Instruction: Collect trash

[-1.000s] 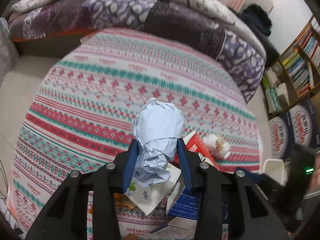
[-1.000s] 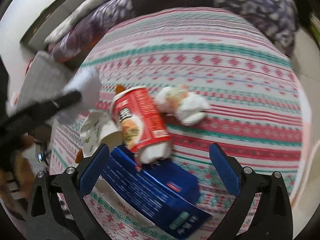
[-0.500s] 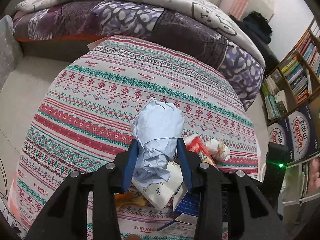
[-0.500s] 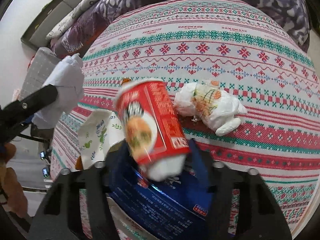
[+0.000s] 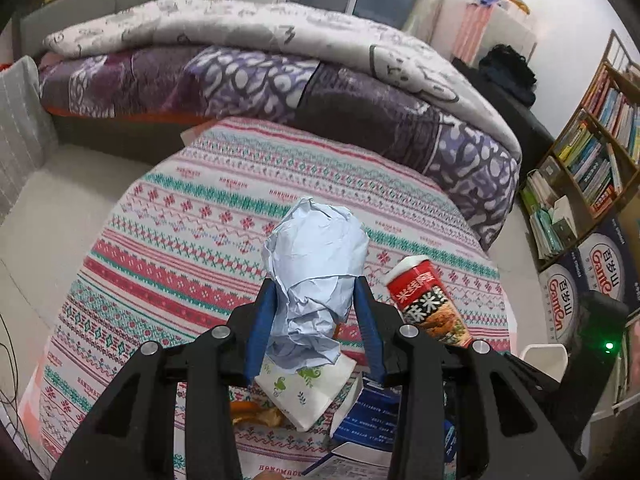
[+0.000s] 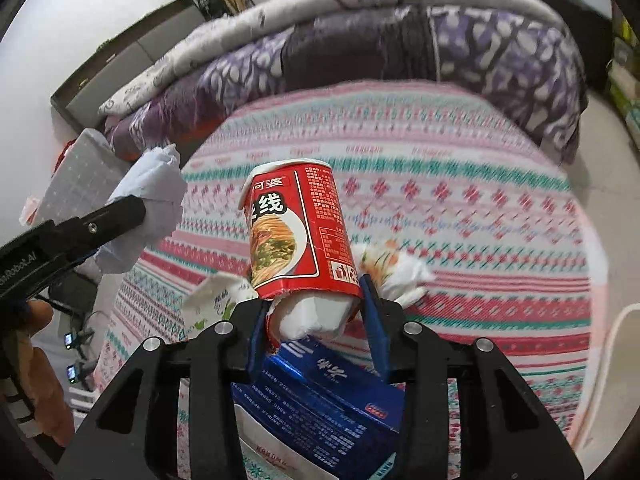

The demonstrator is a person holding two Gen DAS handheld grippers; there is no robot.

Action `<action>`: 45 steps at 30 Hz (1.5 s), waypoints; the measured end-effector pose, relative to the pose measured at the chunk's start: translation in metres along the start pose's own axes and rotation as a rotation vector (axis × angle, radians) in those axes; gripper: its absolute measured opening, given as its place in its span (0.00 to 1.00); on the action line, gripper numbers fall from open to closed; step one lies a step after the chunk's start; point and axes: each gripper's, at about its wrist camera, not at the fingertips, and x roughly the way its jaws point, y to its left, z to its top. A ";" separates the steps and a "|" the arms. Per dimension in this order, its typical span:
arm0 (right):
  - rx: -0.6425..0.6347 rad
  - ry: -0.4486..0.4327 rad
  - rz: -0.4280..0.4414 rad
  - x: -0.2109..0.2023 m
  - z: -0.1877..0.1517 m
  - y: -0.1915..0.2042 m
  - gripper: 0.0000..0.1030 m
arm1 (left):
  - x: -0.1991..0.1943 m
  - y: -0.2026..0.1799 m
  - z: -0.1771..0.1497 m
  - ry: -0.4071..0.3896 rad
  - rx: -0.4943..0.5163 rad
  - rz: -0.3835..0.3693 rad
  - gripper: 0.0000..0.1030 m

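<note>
Red card on the noodle cup (image 6: 298,232) is thin and the cup looks empty, so the lift in hand should be done with no more squeeze than the grip already has: a harder pinch would likely crush the wall and let the cup slip. The right tongs (image 6: 316,320) have just been closing and now stand partly closed, clamped on the white base of the cup, which sits between the blue pads and leans away from the camera, clear of the patterned cloth on the table (image 6: 480,184). Because the hold is low on the base, raise the cup straight and without swinging, and keep it tilted no further than it is. The left tongs (image 5: 316,320) are likewise partly closed and clamped on a ball of crumpled pale blue paper (image 5: 316,264), which fills the gap and stands well above the pads; it is light and springy, so the hold looks secure. Carry both loads together, well apart from each other. Left lying near the near edge of the table are a blue carton (image 6: 320,400), a white printed paper cup (image 5: 308,392), a white crumpled wrapper (image 6: 396,268) just beside the noodle cup, and an orange scrap (image 5: 256,416). No bin can be identified with certainty in either view.
</note>
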 end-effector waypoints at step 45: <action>0.365 -0.339 -0.305 -0.180 -0.033 -0.170 0.38 | -0.026 -0.186 -0.065 -0.129 0.319 -0.088 0.39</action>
